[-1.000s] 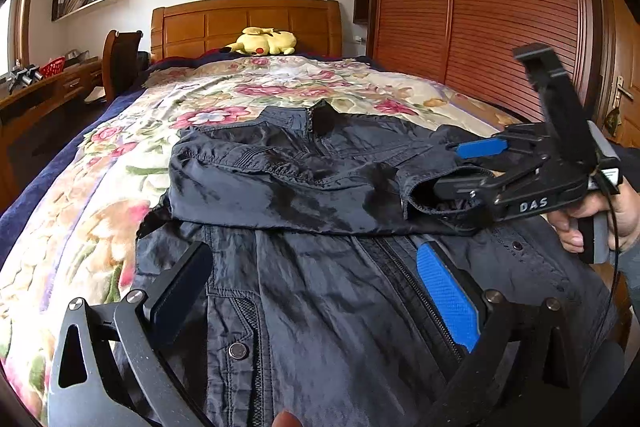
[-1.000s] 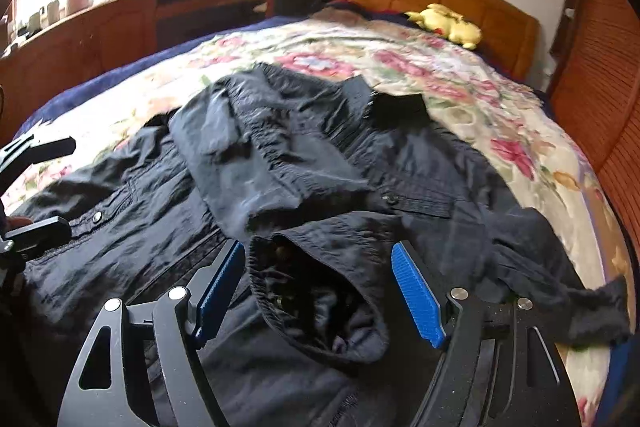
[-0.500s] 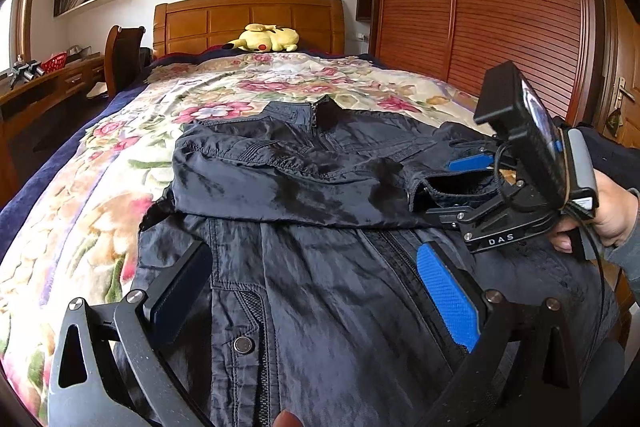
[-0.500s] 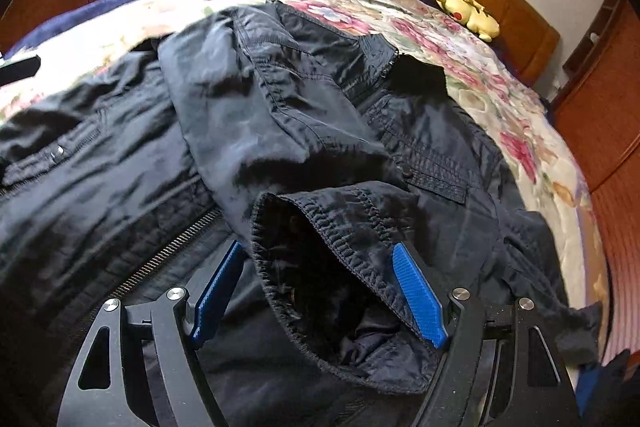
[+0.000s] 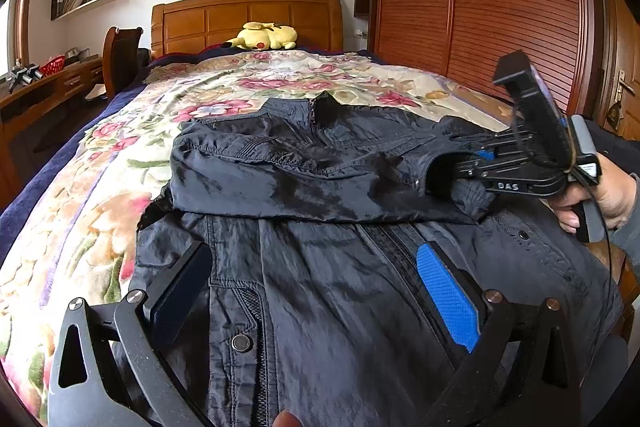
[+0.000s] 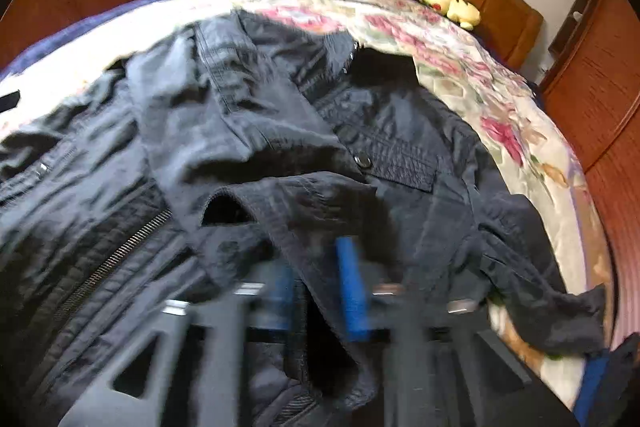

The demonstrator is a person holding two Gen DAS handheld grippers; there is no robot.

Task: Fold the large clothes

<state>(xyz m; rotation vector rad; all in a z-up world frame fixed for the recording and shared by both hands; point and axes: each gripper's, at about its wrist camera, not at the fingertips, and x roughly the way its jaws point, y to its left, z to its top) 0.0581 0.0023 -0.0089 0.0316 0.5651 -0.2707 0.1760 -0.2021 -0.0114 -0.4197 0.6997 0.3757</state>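
A large dark navy jacket point(image 5: 320, 267) lies front up on the floral bedspread, zipper point(image 6: 116, 255) down its middle. One sleeve point(image 5: 304, 179) is folded across the chest, its cuff point(image 6: 288, 211) at the right. My right gripper point(image 6: 318, 287), blurred, is shut on the cuff fabric; it also shows in the left wrist view point(image 5: 464, 167), held by a hand. My left gripper point(image 5: 316, 291) is open and empty just above the jacket's lower front. The other sleeve point(image 6: 560, 307) trails off toward the bed's right edge.
The bed point(image 5: 80, 227) has a wooden headboard point(image 5: 248, 19) with a yellow plush toy point(image 5: 264, 37) at it. A wooden wardrobe point(image 5: 500, 7) runs along the right side. A desk point(image 5: 44, 87) and chair point(image 5: 120, 55) stand at the left.
My right gripper has closed from open onto the sleeve cuff and pushed into it. The left gripper has stayed open in place above the jacket's lower front.
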